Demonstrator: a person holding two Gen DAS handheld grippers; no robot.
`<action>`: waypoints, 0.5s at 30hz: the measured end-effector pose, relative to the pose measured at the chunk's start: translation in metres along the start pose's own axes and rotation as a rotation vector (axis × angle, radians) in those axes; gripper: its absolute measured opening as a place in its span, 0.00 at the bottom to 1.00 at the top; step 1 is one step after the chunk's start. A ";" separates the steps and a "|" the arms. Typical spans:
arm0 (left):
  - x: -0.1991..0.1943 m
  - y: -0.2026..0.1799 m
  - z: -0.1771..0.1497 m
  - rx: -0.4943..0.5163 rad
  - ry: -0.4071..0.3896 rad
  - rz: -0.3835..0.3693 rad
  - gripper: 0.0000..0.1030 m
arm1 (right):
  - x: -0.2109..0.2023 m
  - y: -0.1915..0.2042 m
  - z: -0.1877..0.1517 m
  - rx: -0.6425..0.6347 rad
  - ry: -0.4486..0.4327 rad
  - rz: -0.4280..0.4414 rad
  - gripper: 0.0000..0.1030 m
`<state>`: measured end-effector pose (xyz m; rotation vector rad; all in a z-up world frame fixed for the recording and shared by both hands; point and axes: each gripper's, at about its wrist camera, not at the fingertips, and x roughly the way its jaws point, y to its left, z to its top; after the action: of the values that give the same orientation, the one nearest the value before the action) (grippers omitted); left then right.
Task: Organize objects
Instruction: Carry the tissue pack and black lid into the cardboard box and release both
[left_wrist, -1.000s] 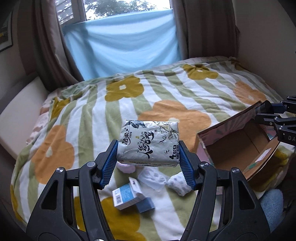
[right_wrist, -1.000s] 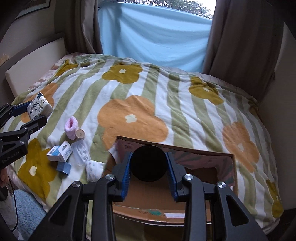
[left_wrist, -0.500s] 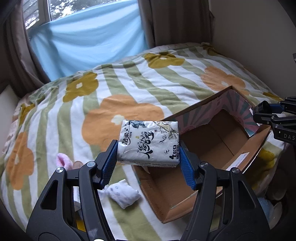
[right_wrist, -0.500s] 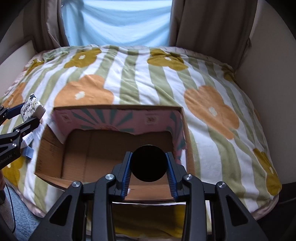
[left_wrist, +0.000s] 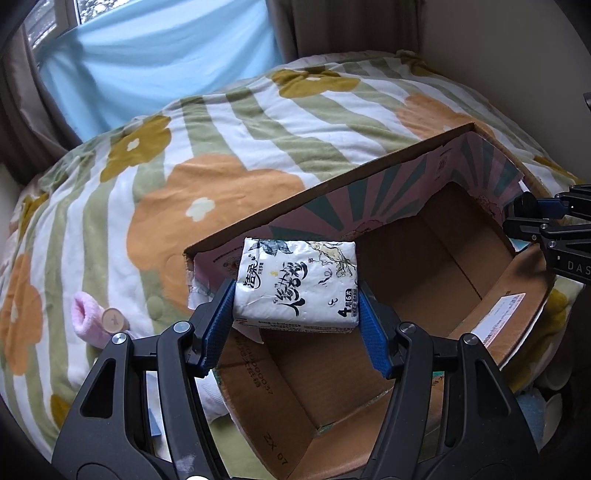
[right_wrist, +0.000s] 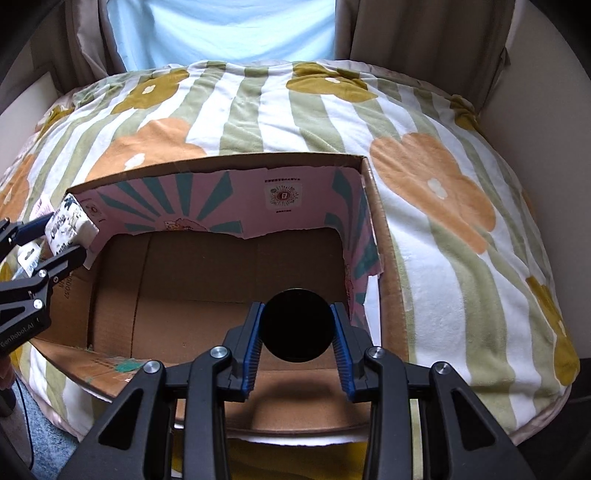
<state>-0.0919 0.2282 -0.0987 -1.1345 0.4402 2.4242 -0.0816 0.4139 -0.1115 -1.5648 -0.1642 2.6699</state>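
A white tissue pack (left_wrist: 297, 286) with black script sits clamped in the left gripper (left_wrist: 297, 325); the right gripper (right_wrist: 297, 334) clamps a black disc (right_wrist: 297, 319).

A white tissue pack (left_wrist: 297, 286) bears black brush-style Chinese characters and, at its lower right corner, "4" and "6". On the cardboard box (left_wrist: 424, 258) below the pack, upside-down print ends "000037", with "ZX 07" nearer the camera. The right gripper (left_wrist: 524, 218) body reads "DAS"; the left gripper (right_wrist: 61, 242) body reads "GenRobot.AI".
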 end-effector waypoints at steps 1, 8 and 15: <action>0.000 0.000 0.000 -0.001 -0.001 -0.002 0.58 | 0.002 0.001 0.000 -0.004 0.005 -0.003 0.32; -0.008 0.005 0.003 -0.020 -0.040 0.001 1.00 | 0.007 0.000 0.004 0.028 0.019 0.053 0.59; -0.021 0.006 0.003 -0.002 -0.053 0.029 1.00 | 0.000 0.010 0.003 -0.023 -0.041 0.108 0.99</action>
<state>-0.0849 0.2189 -0.0801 -1.0691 0.4405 2.4744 -0.0837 0.4041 -0.1114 -1.5697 -0.1145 2.7930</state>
